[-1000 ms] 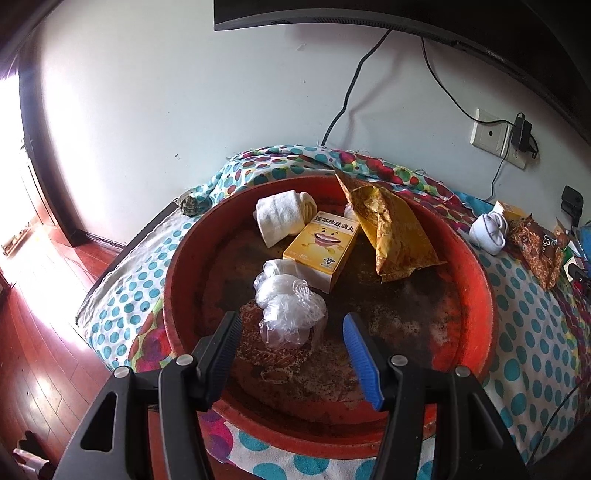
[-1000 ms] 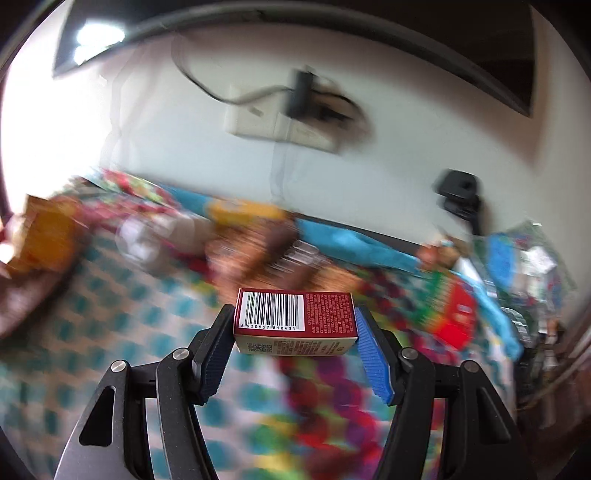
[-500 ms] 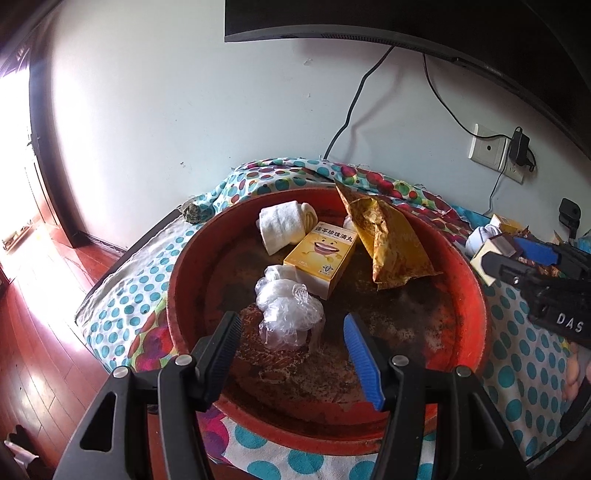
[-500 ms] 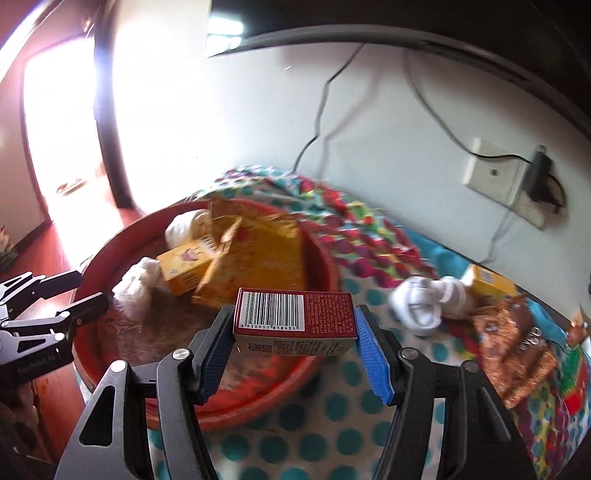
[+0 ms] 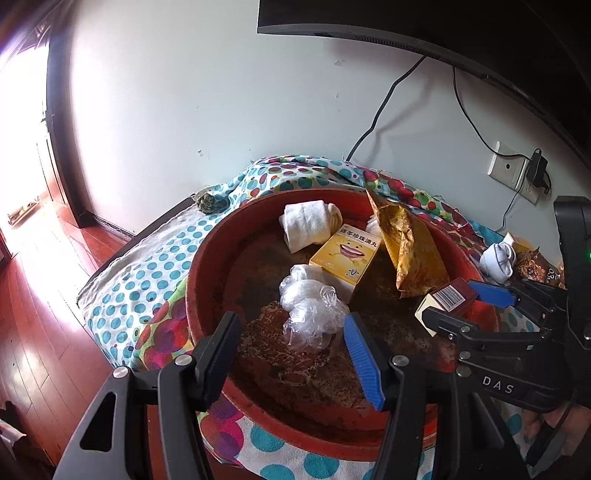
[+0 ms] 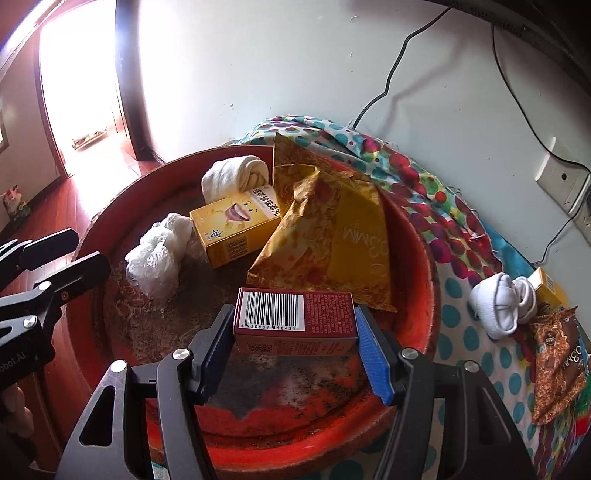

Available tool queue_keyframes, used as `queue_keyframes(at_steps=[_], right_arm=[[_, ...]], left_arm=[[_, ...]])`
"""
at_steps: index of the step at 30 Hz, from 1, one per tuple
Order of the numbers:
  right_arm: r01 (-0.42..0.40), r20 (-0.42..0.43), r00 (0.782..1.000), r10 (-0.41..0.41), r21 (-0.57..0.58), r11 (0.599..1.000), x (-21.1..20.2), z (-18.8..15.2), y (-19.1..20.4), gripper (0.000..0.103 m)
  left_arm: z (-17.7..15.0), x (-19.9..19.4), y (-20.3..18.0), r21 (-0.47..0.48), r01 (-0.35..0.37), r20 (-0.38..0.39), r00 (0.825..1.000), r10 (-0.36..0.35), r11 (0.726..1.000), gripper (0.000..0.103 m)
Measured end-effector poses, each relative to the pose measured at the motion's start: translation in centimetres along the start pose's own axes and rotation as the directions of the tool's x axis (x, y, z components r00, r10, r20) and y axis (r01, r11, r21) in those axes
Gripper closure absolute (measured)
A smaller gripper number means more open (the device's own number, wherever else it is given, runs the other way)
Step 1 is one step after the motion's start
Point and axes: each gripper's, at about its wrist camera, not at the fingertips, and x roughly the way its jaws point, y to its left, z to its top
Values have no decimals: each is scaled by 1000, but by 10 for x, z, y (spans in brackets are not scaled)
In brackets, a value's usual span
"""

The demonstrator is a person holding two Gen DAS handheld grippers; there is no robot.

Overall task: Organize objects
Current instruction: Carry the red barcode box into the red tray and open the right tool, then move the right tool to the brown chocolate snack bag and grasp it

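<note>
right gripper (image 6: 295,332) pinching the dark-red barcode box (image 6: 295,321) over the red basin (image 6: 421,306), about 5 o'clock | left gripper (image 5: 291,343) spread, nothing in it, hovering by the 7 o'clock rim

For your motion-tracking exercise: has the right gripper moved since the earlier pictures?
Yes. The right gripper, shut on the red box, swung leftward from the wall socket to over the red basin.

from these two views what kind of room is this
Probably a room in a home, maybe a bedroom or living room: a wall-mounted screen with cables down to a wall socket, wooden flooring, and a polka-dot cloth under a red basin of household bits.
</note>
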Motion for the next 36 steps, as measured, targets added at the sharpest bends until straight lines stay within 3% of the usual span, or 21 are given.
queue_keyframes(at_steps=[10, 14, 18, 22, 25, 30, 36], right_arm=[[-18, 3, 1000, 18, -5, 1000, 4, 0, 1, 40], [-18, 42, 999, 17, 20, 1000, -6, 1, -8, 31], [9, 94, 995, -14, 59, 998, -25, -2, -29, 29], [66, 104, 991, -81, 141, 988, -40, -22, -74, 26], [108, 86, 987, -133, 254, 961, -49, -47, -122, 26], [242, 24, 962, -274, 394, 886, -65, -97, -198, 25], [263, -29, 954, -298, 554, 790, -76, -144, -266, 24]], left_arm=[[-1, 2, -1, 3, -2, -8, 1000, 2, 1000, 43], [-1, 2, -1, 9, -4, 0, 1000, 4, 1000, 43], [-2, 1, -5, 28, -13, 10, 1000, 13, 1000, 43], [-3, 1, -7, 40, -22, 20, 1000, 21, 999, 43], [-3, 0, -12, 50, -22, 18, 1000, 22, 998, 43], [1, -9, -30, 86, 8, 25, 1000, -10, 996, 43], [6, -12, -73, 165, 61, 7, 998, -63, 984, 43]])
